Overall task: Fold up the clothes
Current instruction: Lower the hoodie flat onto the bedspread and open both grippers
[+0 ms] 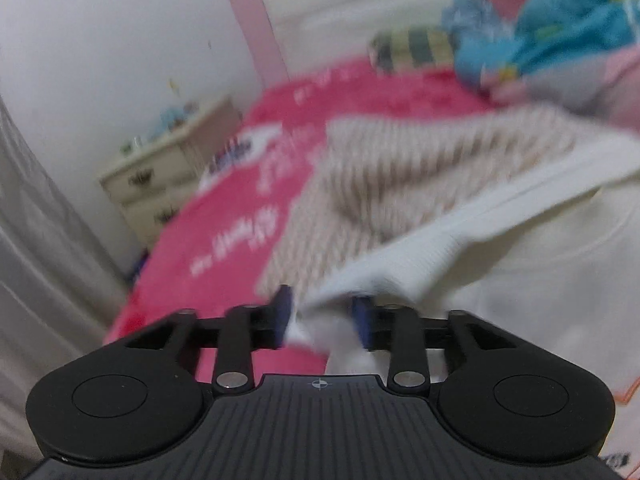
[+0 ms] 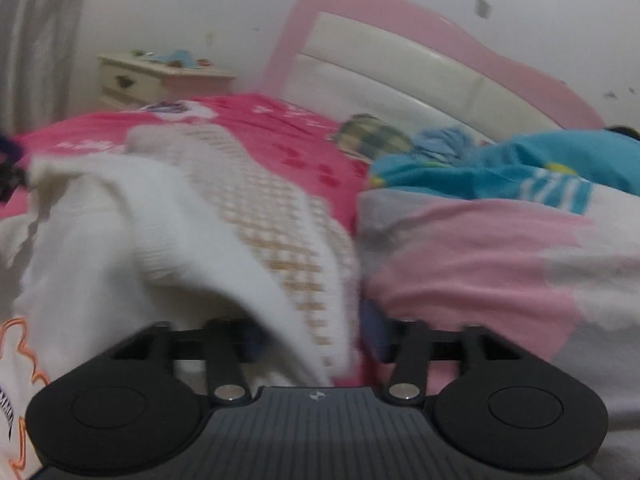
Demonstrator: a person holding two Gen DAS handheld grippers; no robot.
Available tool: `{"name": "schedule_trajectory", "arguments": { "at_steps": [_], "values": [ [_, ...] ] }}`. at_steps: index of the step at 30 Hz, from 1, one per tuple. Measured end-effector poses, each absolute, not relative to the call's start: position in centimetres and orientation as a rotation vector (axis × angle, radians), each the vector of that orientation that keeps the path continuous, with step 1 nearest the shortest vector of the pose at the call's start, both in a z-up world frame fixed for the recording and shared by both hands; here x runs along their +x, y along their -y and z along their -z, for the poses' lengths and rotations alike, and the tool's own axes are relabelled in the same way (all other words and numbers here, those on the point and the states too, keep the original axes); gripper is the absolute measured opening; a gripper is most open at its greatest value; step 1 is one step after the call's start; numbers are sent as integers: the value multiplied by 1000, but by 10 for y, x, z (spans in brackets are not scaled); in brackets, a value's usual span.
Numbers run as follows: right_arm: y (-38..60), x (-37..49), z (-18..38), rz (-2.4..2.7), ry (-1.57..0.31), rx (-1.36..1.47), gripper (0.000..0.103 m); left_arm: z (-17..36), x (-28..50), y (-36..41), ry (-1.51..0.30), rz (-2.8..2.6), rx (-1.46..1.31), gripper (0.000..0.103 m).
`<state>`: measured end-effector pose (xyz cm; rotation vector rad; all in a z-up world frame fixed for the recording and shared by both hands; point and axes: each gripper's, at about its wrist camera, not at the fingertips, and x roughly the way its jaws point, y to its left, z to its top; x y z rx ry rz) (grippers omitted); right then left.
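My left gripper is nipped on the white garment's hem, my right gripper clamped on its other edge, cloth bunched between both. The garment drapes over the pink bed; beyond it, a blue pile.

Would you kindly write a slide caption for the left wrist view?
Left gripper pinching the white edge of a striped garment above the pink bedspread, motion-blurred.
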<state>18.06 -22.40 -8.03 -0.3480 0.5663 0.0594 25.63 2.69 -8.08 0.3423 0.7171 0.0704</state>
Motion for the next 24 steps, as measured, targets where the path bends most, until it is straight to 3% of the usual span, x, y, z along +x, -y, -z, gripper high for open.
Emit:
{"name": "schedule_trajectory", "arguments": {
  "at_steps": [1, 7, 16, 24],
  "values": [
    [226, 178, 78, -55, -573, -337, 72, 81, 257, -31, -736, -73, 324, 49],
    [251, 150, 52, -79, -578, -289, 94, 61, 253, -61, -804, -77, 127, 70],
    [288, 98, 0, -137, -595, -161, 98, 4, 217, -96, -795, -71, -114, 71],
    [324, -11, -76, -206, -573, 29, 99, -105, 127, -101, -609, 90, -120, 71]
  ]
}}
